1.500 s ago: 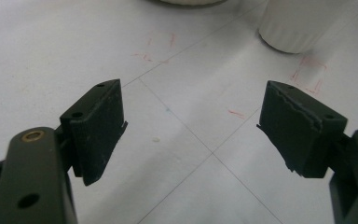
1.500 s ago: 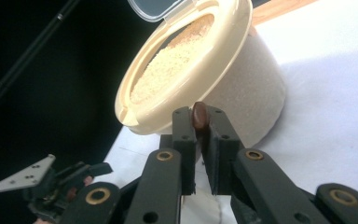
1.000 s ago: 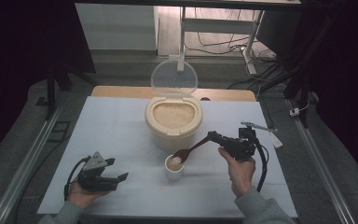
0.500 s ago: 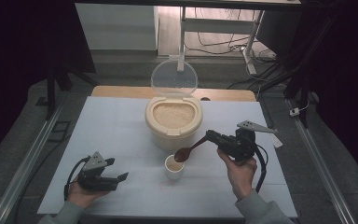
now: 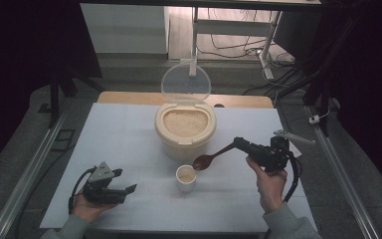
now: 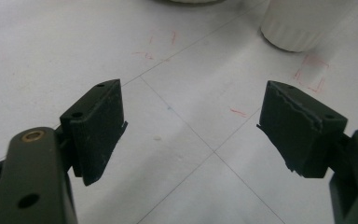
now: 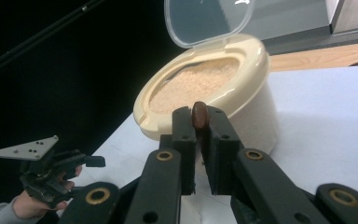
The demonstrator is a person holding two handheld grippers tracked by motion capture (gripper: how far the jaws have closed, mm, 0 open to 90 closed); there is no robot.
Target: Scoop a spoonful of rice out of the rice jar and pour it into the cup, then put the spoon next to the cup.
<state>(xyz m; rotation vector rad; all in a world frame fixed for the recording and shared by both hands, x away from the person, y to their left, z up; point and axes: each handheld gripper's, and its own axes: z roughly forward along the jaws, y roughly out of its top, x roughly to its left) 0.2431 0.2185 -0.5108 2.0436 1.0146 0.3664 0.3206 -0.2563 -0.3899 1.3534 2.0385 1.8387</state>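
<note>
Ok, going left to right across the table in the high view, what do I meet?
Open left gripper → small white cup → dark brown wooden spoon → right gripper, shut on the spoon's handle.

Rice container (image 5: pixel 184 133): cream plastic, smooth with a slight sheen; its raised lid (image 5: pixel 185 83) is clear, glossy plastic. Contents show a fine, grainy, matt surface. Spoon (image 5: pixel 212 157): dark brown, wood-like, with a mild gloss on the bowl. Cup (image 5: pixel 185 178): white, matt, ribbed outside. Table (image 5: pixel 119 134): pale, smooth, matt sheet with thin ruled lines and faint red marks; a bare wooden edge shows at the far side. Left gripper (image 6: pixel 193 126) pads: black, matt, rubber-like, edges worn and chipped.
</note>
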